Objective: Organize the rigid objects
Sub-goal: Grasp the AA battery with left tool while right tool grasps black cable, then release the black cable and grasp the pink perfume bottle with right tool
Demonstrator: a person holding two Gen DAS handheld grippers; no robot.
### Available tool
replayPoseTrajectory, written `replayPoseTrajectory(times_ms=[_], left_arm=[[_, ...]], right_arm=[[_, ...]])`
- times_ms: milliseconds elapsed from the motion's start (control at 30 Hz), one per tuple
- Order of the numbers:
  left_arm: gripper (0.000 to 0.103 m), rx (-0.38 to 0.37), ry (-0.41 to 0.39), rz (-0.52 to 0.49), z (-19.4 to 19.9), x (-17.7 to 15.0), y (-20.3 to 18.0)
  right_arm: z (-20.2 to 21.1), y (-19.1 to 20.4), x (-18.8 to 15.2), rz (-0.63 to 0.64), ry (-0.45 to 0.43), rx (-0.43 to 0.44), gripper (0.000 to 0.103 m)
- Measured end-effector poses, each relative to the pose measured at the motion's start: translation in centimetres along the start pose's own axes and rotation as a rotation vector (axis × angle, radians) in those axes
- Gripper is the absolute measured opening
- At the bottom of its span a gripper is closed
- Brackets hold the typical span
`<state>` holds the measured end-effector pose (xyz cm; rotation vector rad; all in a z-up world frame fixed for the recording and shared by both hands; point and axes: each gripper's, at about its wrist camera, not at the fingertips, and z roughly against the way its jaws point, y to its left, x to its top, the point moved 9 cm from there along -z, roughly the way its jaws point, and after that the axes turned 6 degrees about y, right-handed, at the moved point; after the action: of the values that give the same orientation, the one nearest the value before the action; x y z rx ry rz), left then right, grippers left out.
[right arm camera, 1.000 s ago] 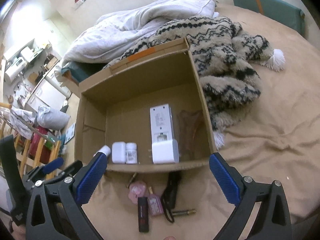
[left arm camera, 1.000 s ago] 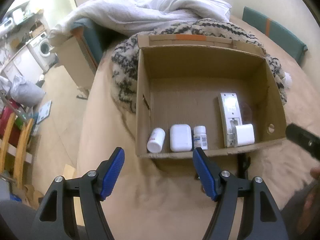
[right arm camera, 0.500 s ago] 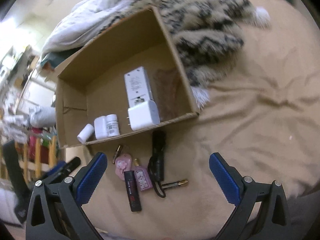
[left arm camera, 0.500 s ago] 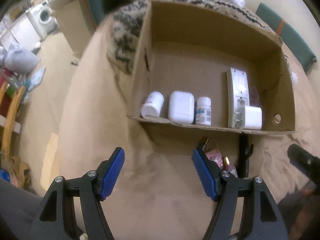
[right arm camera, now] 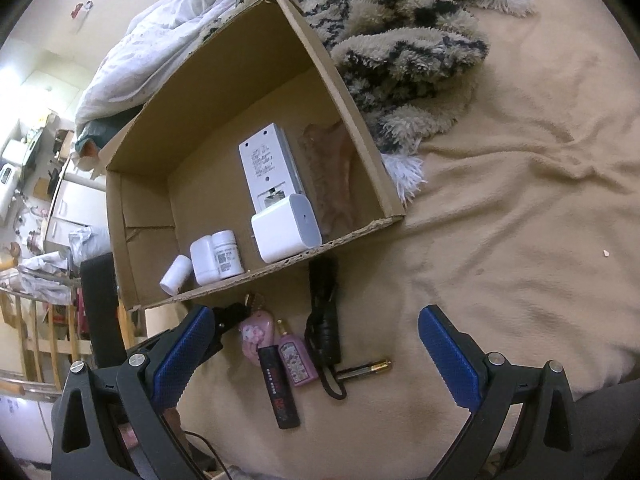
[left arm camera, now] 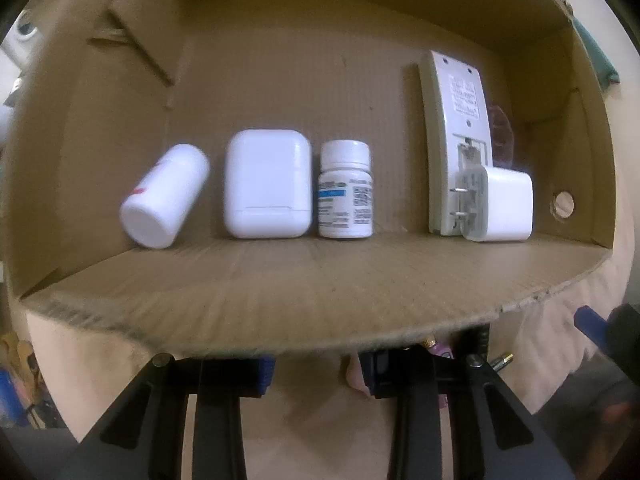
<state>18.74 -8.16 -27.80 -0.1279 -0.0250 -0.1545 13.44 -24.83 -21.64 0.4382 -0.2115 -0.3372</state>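
Noted on creased beige bed sheet (right arm camera: 500,240): open cardboard box (right arm camera: 352,120), with patterned fleece blanket (right arm camera: 408,40) and white duvet (right arm camera: 160,40) behind it. Lying just before the box: pink charm (right arm camera: 258,332), black tube (right arm camera: 280,392), battery (right arm camera: 366,370). Cluttered room at left. Right tool (right arm camera: 314,314) spread wide, empty. Left tool (left arm camera: 318,368) just narrowed, charm at its pads; pinch impossible to tell.

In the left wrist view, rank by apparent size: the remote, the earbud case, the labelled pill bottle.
1. remote
2. earbud case
3. labelled pill bottle
All three lie on the box floor at similar depth, so the order seems sound.
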Motion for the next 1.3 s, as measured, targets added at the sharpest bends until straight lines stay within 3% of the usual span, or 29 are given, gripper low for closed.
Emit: replayPoseTrajectory(times_ms=[133,200,300,433,500,567,633,800,967,1200,1300], left_arm=[[0.029,0.049,0.011,-0.049,-0.7,0.1,-0.5],[0.014,0.074,0.012,-0.052,-0.7,0.0,-0.2],[0.009,0.024,0.028,0.04,-0.3,-0.3,1.5],[0.009,0.079,0.003,0.111,0.8,-1.2,4.5],[0.009,0.053,0.008,0.143,1.2,-1.7,5.0],[0.009,0.053,-0.003,0.152,1.8,-1.7,5.3],[0.009,0.048,-0.01,0.156,2.3,-1.9,5.5],[0.009,0.047,-0.03,0.152,3.5,-1.7,5.7],[0.009,0.041,-0.052,0.143,5.5,-3.6,4.6],[0.009,0.043,-0.052,0.14,6.4,-5.0,5.3],[0.009,0.053,-0.056,0.129,6.3,-5.1,4.9]], right_arm=[[-0.3,0.1,0.1,0.003,0.007,-0.007,0.103],[-0.4,0.1,0.1,0.009,0.01,-0.015,0.103],[-0.6,0.0,-0.1,0.007,0.023,-0.009,0.103],[-1.7,0.5,-0.8,-0.025,0.086,0.078,0.103],[-2.5,1.4,-1.3,-0.017,0.132,0.136,0.083],[-3.4,2.1,-1.9,0.002,0.176,0.158,0.05],[-4.2,2.8,-2.4,0.034,0.21,0.144,0.038],[-6.5,3.4,-3.9,0.12,0.28,0.06,0.037],[-8.8,3.4,-4.9,0.191,0.322,-0.047,0.029],[-9.8,4.8,-5.3,0.305,0.297,-0.125,0.028],[-9.0,5.6,-5.3,0.32,0.275,-0.105,0.027]])
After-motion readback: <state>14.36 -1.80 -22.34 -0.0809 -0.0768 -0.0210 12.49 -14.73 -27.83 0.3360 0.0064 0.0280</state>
